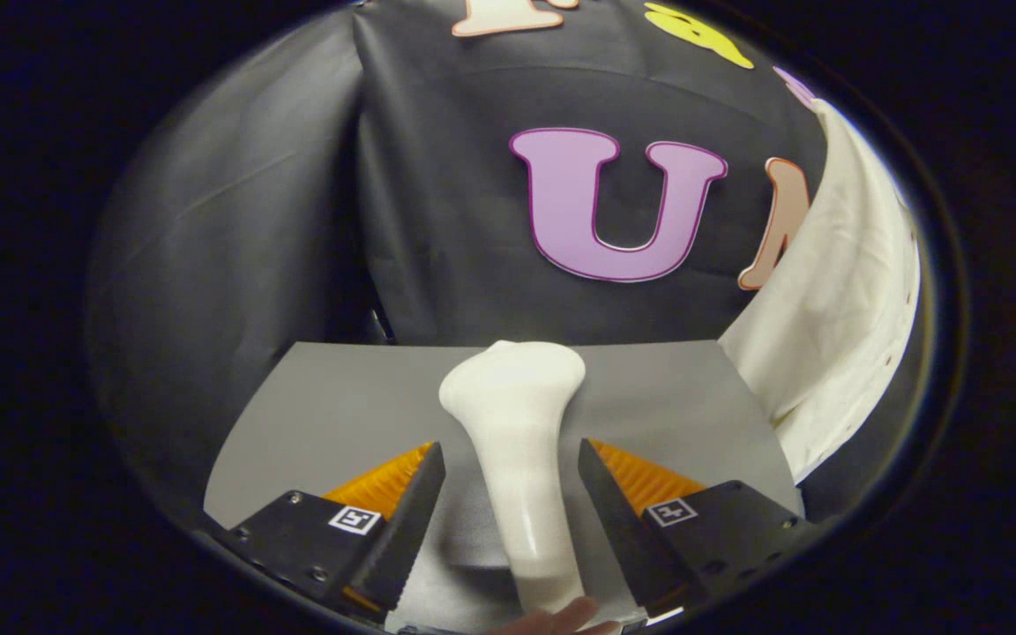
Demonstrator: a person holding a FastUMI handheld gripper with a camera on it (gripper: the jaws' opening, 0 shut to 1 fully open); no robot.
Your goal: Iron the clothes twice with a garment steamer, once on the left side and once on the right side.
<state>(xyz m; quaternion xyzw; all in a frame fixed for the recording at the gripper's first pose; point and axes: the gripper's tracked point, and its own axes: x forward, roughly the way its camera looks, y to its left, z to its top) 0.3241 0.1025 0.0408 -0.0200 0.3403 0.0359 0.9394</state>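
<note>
white steamer (515, 441) between parted claw (512, 463) fingers, untouched.

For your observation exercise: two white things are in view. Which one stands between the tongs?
The steamer, upright on the grey table between the open tongs, untouched. The white garment hangs off to the side, beyond them.

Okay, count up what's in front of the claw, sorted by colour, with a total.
White: 2, the steamer standing between the claw's open fingers, not gripped, and the garment hanging beyond it.
Grey: 1, the table.
Total: 3.
</note>
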